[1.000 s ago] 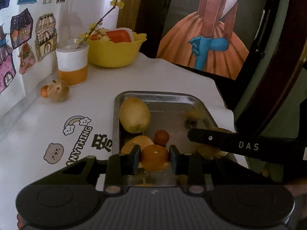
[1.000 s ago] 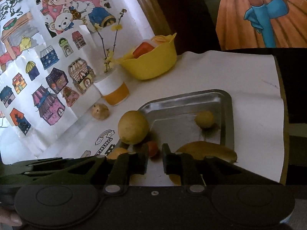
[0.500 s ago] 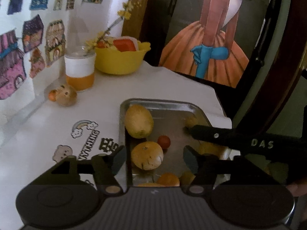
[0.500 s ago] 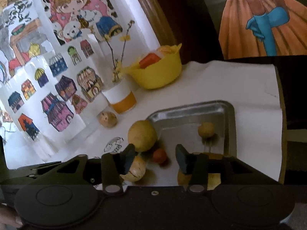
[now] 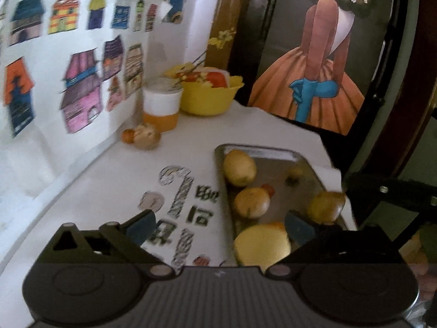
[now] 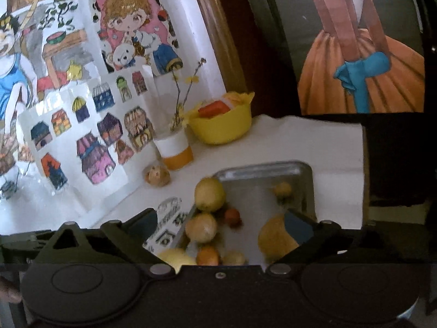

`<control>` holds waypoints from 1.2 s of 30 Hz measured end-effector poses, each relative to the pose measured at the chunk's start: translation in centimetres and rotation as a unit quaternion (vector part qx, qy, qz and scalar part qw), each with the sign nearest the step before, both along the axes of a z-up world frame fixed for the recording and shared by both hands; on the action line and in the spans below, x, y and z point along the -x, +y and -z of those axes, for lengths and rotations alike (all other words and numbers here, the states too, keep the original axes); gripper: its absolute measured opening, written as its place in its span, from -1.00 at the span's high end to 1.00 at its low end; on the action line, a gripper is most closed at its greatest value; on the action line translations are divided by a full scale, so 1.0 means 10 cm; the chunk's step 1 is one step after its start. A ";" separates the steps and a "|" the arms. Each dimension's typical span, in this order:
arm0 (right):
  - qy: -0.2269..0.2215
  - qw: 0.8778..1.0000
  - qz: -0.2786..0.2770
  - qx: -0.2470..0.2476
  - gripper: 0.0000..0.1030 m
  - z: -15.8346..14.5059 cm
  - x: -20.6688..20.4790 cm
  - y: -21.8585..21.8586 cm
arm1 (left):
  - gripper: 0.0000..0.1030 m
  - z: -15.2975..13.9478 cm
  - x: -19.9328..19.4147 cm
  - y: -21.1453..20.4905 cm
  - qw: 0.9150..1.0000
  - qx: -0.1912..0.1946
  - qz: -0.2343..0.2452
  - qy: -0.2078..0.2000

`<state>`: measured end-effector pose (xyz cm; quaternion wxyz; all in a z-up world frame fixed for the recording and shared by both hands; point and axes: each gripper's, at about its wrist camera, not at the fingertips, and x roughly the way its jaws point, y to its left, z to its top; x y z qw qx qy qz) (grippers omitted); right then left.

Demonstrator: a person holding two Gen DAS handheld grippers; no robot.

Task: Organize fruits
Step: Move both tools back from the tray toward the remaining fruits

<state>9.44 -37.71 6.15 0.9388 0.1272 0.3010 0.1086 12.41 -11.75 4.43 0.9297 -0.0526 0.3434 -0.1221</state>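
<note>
left gripper (image 5: 218, 227): fingers spread wide, empty, above the tray's near-left rim; looked like clearance.
right gripper (image 6: 221, 225): fingers released, over the tray.
fruits (image 5: 251, 202): inside steel tray (image 5: 273, 151) on counter (image 5: 109, 180), gathered for sorting.

ahead of the left gripper (image 5: 220, 225), a rectangular metal tray (image 5: 262, 151) lies on the white table (image 5: 109, 191), holding round yellow and orange fruits (image 5: 251, 202). ahead and to the left, a round yellow plastic bowl (image 5: 209, 101) stands behind a white-and-orange cylindrical cup (image 5: 162, 109); before the cup lies a small brown figurine (image 5: 144, 136).
</note>
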 end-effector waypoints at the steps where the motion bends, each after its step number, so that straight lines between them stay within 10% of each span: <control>1: 0.007 1.000 0.005 0.002 -0.97 0.02 0.06 0.02 | -0.99 0.01 0.04 0.04 1.000 -0.002 0.000 0.003; 17: 0.125 0.992 -0.004 0.027 -0.99 0.22 0.61 0.64 | -0.99 0.16 0.37 0.78 0.998 -0.038 -0.025 0.051; 36: 0.059 0.987 -0.132 0.065 -0.99 -0.55 -0.53 1.23 | -0.99 -0.20 -0.32 1.18 0.994 -0.069 -0.089 0.009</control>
